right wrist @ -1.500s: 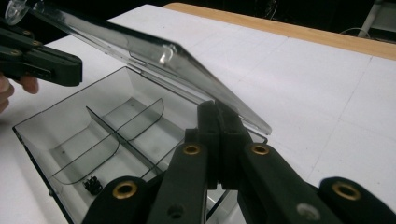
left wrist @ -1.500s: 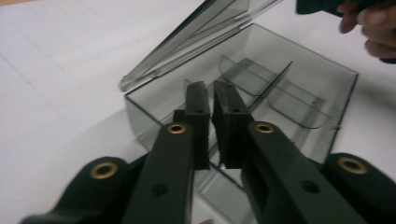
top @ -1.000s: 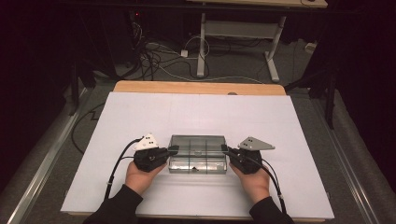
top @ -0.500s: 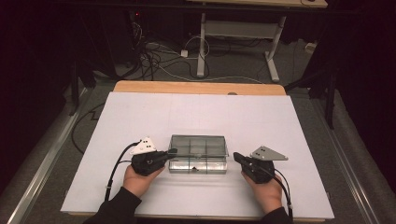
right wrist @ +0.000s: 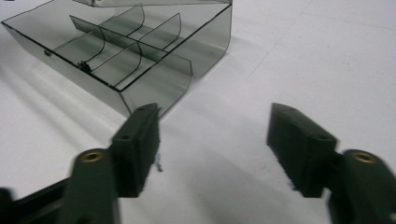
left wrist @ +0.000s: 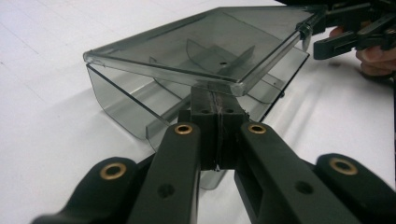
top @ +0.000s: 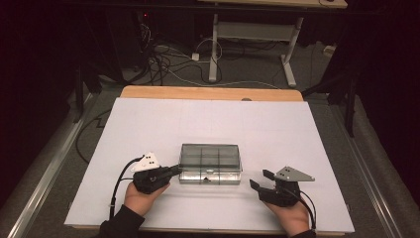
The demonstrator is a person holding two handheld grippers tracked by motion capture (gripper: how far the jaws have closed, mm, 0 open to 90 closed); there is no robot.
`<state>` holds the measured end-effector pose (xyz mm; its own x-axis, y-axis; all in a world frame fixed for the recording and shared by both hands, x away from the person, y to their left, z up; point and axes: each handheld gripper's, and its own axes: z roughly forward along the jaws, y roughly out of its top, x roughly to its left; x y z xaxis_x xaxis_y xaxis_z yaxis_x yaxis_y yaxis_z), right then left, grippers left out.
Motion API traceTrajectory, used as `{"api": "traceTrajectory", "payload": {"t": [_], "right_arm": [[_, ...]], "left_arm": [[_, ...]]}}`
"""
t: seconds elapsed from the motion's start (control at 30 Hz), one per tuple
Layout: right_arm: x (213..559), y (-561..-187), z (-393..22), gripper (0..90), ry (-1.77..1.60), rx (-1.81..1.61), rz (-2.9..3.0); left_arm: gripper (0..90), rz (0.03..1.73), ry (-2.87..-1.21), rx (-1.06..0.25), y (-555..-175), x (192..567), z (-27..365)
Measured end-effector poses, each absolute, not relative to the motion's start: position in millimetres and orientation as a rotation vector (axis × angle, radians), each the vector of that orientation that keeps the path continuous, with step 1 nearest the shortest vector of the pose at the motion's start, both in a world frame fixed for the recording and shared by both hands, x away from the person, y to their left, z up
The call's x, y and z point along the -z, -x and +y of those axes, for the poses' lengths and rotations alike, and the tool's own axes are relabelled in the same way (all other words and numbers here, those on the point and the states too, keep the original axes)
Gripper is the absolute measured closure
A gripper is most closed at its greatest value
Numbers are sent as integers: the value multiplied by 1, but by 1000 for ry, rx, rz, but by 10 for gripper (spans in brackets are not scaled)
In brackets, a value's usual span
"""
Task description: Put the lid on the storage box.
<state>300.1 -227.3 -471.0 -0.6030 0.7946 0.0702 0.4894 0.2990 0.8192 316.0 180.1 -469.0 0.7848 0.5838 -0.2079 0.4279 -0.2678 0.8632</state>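
A smoky clear plastic box (top: 210, 163) with inner dividers sits on the white table, near the front. My left gripper (top: 177, 170) is at its left end, jaws shut. In the left gripper view the shut tips (left wrist: 215, 100) sit just under the edge of the lid (left wrist: 201, 51), which stands slightly raised over the base (left wrist: 121, 98). My right gripper (top: 261, 178) is off the box's right end, apart from it. Its jaws have just been opening and nothing is between them (right wrist: 212, 121); the box (right wrist: 116, 51) lies ahead to the left.
The white table (top: 148, 124) has bare room on all sides of the box. A wooden strip (top: 208, 92) runs along its far edge. Beyond it lie cables (top: 163, 59) and a desk frame (top: 247, 34) on the dark floor.
My right gripper has drawn away from the box's right end, to the right and toward the near edge, and its jaws have opened. The left gripper and the box have stayed put.
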Motion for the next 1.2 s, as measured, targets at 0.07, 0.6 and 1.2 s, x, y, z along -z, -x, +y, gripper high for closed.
{"api": "traceTrajectory", "payload": {"t": [0.07, 0.6, 1.2], "right_arm": [[471, -298, -229, 201, -1158, -1241, 2228], [472, -290, -234, 0, -1149, -1258, 2171], [469, -289, -234, 0, -1124, -1273, 2149]], "left_arm": [[869, 767, -1912, -187, -314, 469, 180], [840, 822, -1923, -196, -296, 479, 206], [293, 803, -1917, -233, -293, 482, 214]]}}
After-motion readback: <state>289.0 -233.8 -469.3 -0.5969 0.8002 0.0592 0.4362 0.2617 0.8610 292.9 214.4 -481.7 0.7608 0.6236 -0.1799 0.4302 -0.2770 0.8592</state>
